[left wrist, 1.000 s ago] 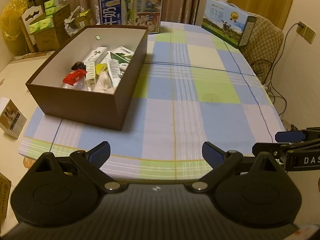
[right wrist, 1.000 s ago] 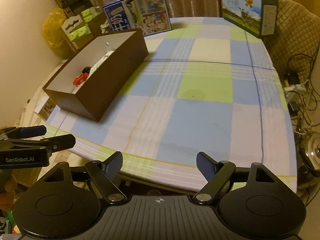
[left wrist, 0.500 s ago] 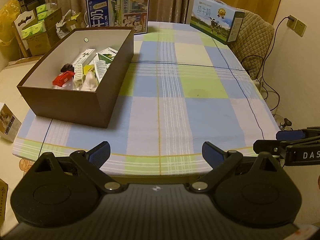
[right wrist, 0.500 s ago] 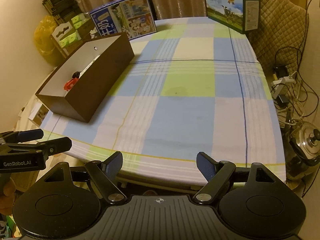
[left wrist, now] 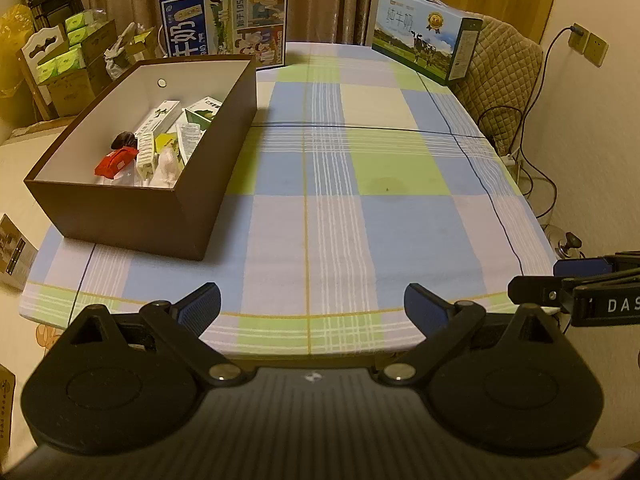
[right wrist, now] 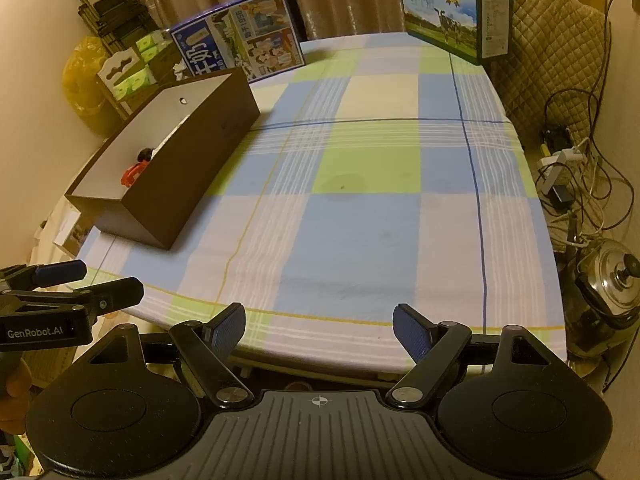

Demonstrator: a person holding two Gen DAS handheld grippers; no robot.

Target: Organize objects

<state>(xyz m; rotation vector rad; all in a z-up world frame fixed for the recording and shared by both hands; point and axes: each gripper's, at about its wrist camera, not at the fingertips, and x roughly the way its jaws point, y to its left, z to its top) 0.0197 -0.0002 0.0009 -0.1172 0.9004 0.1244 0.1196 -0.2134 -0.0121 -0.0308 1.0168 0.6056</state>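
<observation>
Tablecloth checked blue, green, cream and lilac, brown box left with pale inside, red packet in it, blue milk carton far, blue gripper pads

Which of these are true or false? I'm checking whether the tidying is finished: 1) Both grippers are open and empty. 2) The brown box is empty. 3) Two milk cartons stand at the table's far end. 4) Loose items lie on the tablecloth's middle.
1) True: the left gripper and right gripper are open, nothing between the fingers.
2) False: the brown box holds several items, including a red packet.
3) True: a blue milk carton and a green-sided milk carton stand there.
4) False: the tablecloth shows only its checks there.
</observation>
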